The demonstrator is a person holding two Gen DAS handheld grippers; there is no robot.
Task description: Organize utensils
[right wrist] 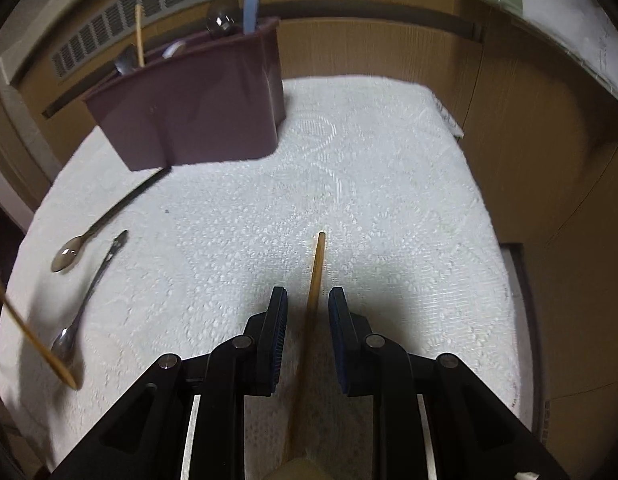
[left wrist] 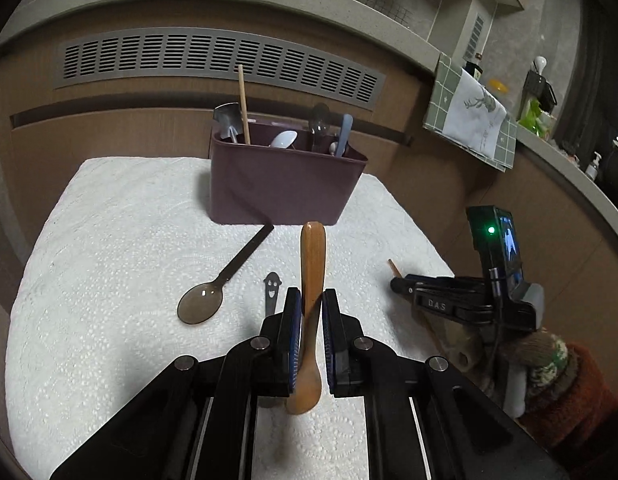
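Wooden spoon [left wrist: 312,280] stands clamped between the left gripper [left wrist: 311,300] pads at lower centre, raised off the white cloth [left wrist: 109,240]. Above it, at centre, sits the maroon caddy [left wrist: 285,184] holding utensils. A brown spoon [left wrist: 213,292] lies left of centre. The right gripper [right wrist: 308,300] has its pads apart, straddling a wooden stick [right wrist: 316,268] without touching it.

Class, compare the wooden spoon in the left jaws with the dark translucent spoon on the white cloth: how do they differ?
The wooden spoon is opaque orange-brown; the dark translucent spoon is smoky grey. The wooden spoon is gripped and lifted, bowl nearest the camera; the dark translucent spoon lies flat, its handle reaching the maroon caddy. Both are outside it.
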